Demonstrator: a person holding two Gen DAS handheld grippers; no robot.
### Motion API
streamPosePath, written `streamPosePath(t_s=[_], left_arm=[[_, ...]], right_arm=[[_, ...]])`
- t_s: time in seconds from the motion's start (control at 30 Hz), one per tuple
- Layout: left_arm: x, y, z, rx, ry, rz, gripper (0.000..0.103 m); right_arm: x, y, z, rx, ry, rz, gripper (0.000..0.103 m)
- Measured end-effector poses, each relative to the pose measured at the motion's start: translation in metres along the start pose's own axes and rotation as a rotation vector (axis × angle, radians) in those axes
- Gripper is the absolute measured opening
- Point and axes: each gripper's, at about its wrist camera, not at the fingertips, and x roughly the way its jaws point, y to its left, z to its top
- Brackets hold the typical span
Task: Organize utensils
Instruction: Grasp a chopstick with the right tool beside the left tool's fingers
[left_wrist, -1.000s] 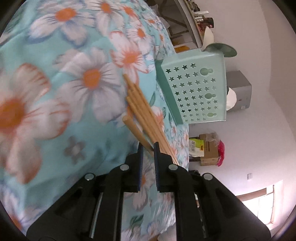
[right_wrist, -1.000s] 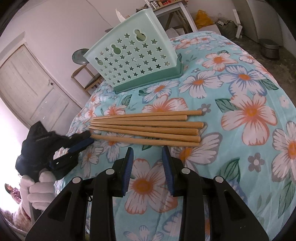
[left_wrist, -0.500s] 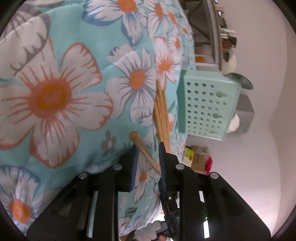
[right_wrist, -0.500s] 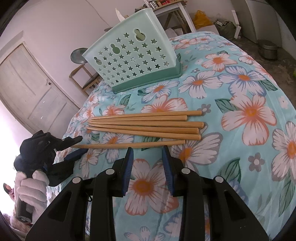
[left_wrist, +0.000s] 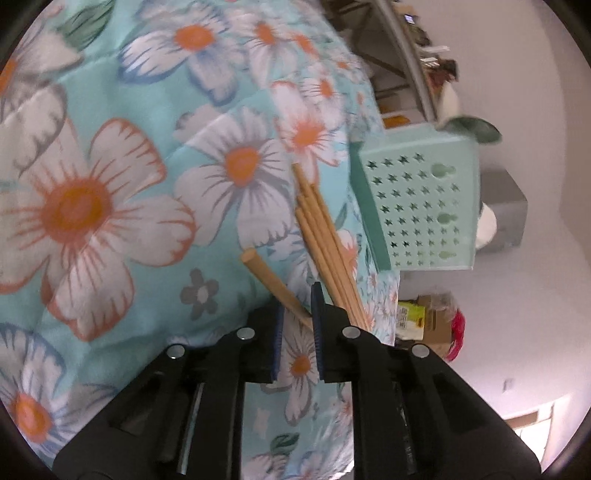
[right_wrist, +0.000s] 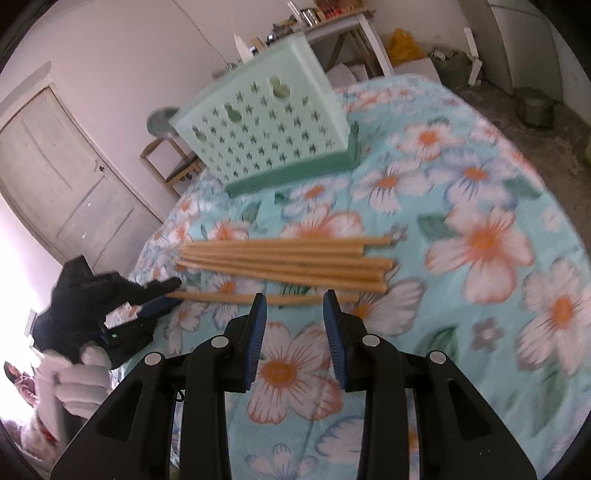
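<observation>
A single wooden chopstick (left_wrist: 271, 282) passes between the fingers of the left gripper (left_wrist: 297, 306), whose jaws are closing on its thin end; it is angled away from the bundle of chopsticks (left_wrist: 325, 243) lying side by side just beside it on the floral cloth (left_wrist: 110, 192). Only the right wrist view shows the whole arrangement: the lone chopstick (right_wrist: 266, 297) sits apart from the row of chopsticks (right_wrist: 288, 260), and the left gripper (right_wrist: 160, 295) is held in a white-gloved hand (right_wrist: 79, 380) at the cloth's edge. The right gripper (right_wrist: 293, 310) hovers above the cloth with its jaws apart and nothing between them. Beyond the chopsticks a mint-green perforated basket (right_wrist: 266, 125) with star-shaped holes stands on the cloth (right_wrist: 480, 295). Behind it, the right view shows a pale panelled door (right_wrist: 62, 181) and a wooden chair (right_wrist: 168, 162); the left view shows a cardboard box (left_wrist: 430, 317) on the floor.
</observation>
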Motion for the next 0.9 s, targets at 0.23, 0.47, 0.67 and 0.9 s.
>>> streamPosePath(t_s=[0.23,0.47,0.67,0.9], left_arm=[[-0.009,-0.010,-0.012,0.230,-0.039,-0.007,0.017],[-0.020,-0.014,-0.029,0.392,-0.076,0.011,0.021],[-0.027,-0.008,-0.033,0.427,-0.083,-0.008,0.022],[-0.031,-0.003,-0.036,0.455,-0.084,-0.028,0.023]], right_arm=[[-0.016,0.040,0.034,-0.250,-0.021,0.050,0.031],[0.028,0.099,0.049,-0.598,0.129,0.155,0.025],[0.080,0.141,0.039,-0.848,0.316,0.209,0.018],[0.123,0.162,0.031,-0.992,0.426,0.192,0.014]])
